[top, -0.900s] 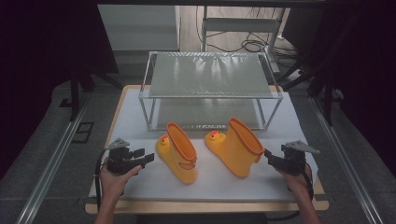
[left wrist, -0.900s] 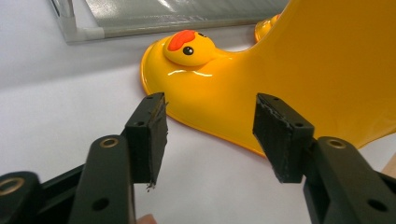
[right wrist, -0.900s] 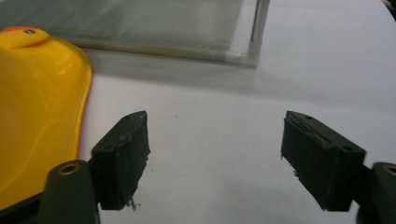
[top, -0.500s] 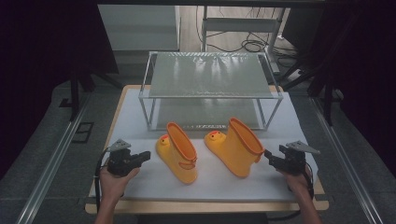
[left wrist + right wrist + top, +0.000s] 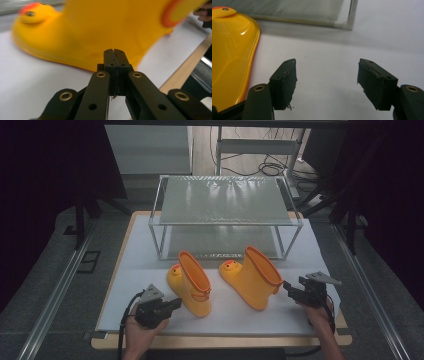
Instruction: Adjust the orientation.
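While the left gripper (image 5: 114, 53) is sitting with its jaws pressed fully together on nothing, its tips are pointing at the heel side of the left boot (image 5: 191, 282), just short of touching. Against the two earlier high views it is lying a little lower and nearer the front edge of the white mat (image 5: 310, 245), so the left hand (image 5: 142, 330) is backing off slightly rather than closing in. The right gripper (image 5: 327, 82) is holding its jaws wide apart over bare mat, with the right boot (image 5: 255, 276) just beside its left pad; its place is matching the earlier views. Both boots are standing upright, side by side, in front of the wire shelf rack (image 5: 226, 200), neither gripped. Judgement: the right side is looking ready to take its boot; the left must open before any grasp.
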A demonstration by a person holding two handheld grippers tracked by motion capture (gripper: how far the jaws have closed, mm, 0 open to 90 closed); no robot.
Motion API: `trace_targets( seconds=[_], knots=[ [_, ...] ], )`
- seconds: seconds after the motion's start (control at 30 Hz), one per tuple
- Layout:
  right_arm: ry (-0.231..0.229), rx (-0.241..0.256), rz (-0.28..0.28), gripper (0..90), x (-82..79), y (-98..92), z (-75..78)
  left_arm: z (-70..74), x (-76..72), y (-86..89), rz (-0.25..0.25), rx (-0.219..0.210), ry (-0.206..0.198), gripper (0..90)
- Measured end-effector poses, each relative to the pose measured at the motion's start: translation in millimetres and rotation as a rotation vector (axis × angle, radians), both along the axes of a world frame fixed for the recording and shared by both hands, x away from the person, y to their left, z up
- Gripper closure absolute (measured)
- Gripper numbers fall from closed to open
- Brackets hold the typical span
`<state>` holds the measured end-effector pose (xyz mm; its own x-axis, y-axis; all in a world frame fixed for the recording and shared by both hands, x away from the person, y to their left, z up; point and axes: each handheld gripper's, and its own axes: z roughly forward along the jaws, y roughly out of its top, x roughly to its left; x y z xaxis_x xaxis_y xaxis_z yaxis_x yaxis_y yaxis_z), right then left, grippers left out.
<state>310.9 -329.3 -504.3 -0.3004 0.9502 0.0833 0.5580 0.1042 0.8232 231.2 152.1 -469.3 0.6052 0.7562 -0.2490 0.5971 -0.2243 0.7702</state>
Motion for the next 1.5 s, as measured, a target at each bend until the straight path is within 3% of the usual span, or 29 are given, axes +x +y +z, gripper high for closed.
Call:
trace_targets(
  seconds=[0.1, 0.2, 0.23, 0.3, 0.33, 0.43, 0.57, 0.7, 0.87, 1.0, 1.33, 1.5],
  knots=[
    [-0.007, 0.018, -0.015, 32.3, -1.2, -2.8, 1.9, -7.0, -7.5, -24.2, -0.050, 0.023, 0.002, 89.9],
    [-0.009, 0.025, -0.030, 32.4, -1.4, -5.1, 2.1, -10.2, -11.8, -36.0, -0.081, 0.031, 0.007, 89.9],
    [-0.004, 0.029, -0.042, 32.4, -1.0, -7.2, 0.9, -11.7, -16.4, -46.2, -0.097, 0.030, -0.001, 89.9],
    [0.000, 0.032, -0.050, 32.4, -0.9, -7.8, 0.4, -12.3, -17.8, -50.3, -0.104, 0.026, -0.004, 89.9],
    [0.001, 0.033, -0.059, 32.4, -1.0, -9.7, -0.3, -13.7, -20.9, -64.1, -0.119, 0.043, -0.025, 89.9],
    [0.002, 0.040, -0.070, 32.6, -1.6, -11.0, -0.2, -13.5, -21.4, -73.7, -0.114, 0.043, -0.048, 89.9],
    [0.002, 0.043, -0.080, 32.7, -2.6, -13.1, -0.9, -14.0, -18.0, -99.0, -0.081, 0.060, -0.104, 89.8],
    [0.003, 0.042, -0.089, 32.7, -2.9, -14.1, -2.6, -16.2, -10.8, -108.0, -0.035, 0.064, -0.142, 89.8],
    [0.005, 0.042, -0.098, 32.6, -3.0, -15.5, -3.7, -18.0, -6.3, -106.9, 0.017, 0.085, -0.184, 89.8],
    [0.005, 0.041, -0.101, 32.6, -2.9, -15.5, -4.0, -17.4, -5.9, -101.6, 0.019, 0.066, -0.169, 89.8],
    [0.004, 0.039, -0.100, 32.7, -3.3, -16.1, -4.2, -18.6, -12.7, -90.1, 0.023, 0.074, -0.163, 89.8],
    [0.004, 0.035, -0.097, 32.7, -3.6, -16.9, -4.5, -20.5, -17.1, -76.1, 0.025, 0.052, -0.144, 89.8]
  ],
)
